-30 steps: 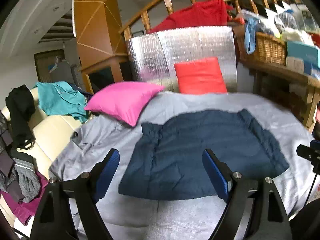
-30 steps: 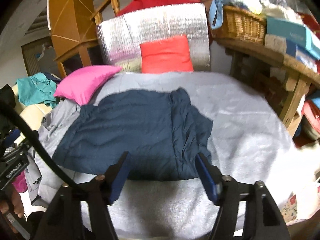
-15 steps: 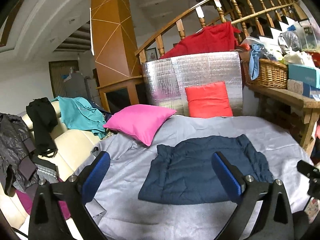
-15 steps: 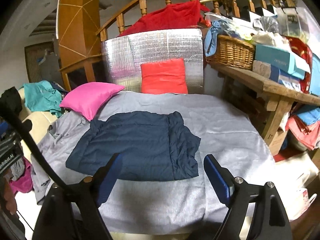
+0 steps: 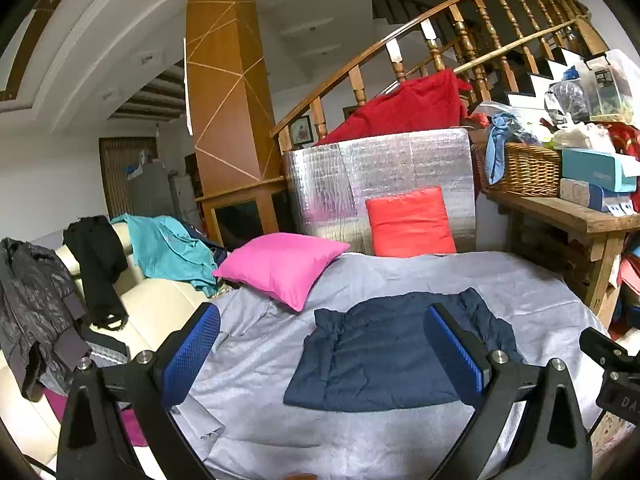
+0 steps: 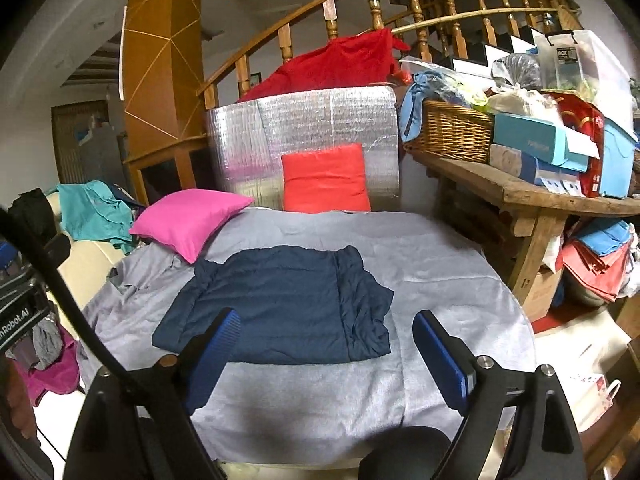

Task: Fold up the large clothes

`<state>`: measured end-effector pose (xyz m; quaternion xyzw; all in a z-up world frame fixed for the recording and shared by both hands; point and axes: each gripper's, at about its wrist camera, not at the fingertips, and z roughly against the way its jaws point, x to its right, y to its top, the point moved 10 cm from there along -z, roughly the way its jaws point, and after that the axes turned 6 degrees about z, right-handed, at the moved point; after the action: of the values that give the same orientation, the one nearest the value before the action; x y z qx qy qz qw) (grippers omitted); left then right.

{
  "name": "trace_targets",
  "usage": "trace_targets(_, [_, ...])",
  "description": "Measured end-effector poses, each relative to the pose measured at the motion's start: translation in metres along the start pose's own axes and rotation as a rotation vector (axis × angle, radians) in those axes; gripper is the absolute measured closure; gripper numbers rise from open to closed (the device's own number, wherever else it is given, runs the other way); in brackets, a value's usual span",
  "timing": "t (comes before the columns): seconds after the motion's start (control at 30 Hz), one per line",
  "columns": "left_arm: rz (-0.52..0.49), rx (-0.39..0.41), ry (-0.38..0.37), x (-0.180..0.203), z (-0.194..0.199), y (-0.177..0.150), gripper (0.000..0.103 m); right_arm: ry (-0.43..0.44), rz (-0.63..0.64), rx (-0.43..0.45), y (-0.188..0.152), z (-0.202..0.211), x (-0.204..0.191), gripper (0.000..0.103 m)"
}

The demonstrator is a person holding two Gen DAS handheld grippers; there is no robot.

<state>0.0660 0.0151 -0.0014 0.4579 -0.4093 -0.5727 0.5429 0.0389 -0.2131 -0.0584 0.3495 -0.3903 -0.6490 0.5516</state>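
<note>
A folded navy garment [image 5: 384, 352] lies flat on the grey sheet [image 5: 400, 276], with wrinkled folds on its right side; it also shows in the right wrist view [image 6: 280, 304]. My left gripper [image 5: 320, 352] is open and empty, held back and above the near edge of the sheet. My right gripper [image 6: 326, 356] is open and empty, also held back from the garment's near edge. Neither touches the cloth.
A pink pillow [image 5: 280, 266] and a red pillow [image 5: 410, 222] sit at the back before a silver foil panel [image 5: 380, 176]. A wooden table [image 6: 520, 196] with a basket and boxes stands right. A cream sofa [image 5: 152, 300] with clothes is left.
Both grippers have pulled back and up from the garment, so it looks smaller and farther. The garment lies unchanged.
</note>
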Motion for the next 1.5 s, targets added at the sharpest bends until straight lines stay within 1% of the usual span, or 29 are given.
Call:
trace_targets(0.33, [0.025,0.014,0.015,-0.010,0.010,0.007,0.002,-0.009,-0.001,0.021,0.009,0.011,-0.002,0.012])
trace_targets(0.63, [0.035,0.013,0.021,-0.019,0.014,0.007,0.002,0.006,0.016,0.024,0.013,0.014,-0.013,0.012])
trace_targets(1.07, [0.063,0.054,0.024,-0.032,0.033,0.020,0.002,0.016,0.050,0.073,0.032,0.041,-0.029,0.012])
trace_targets(1.33, [0.078,0.038,0.029,-0.035,0.023,0.019,0.002,0.031,0.055,0.046,0.035,0.033,-0.034,0.012])
trace_targets(1.4, [0.076,0.025,0.031,-0.035,0.018,0.015,0.002,0.039,0.036,0.042,0.033,0.028,-0.033,0.012])
trace_targets(1.5, [0.068,0.004,0.033,-0.033,0.012,0.008,0.002,0.040,0.041,0.017,0.024,0.018,-0.035,0.012])
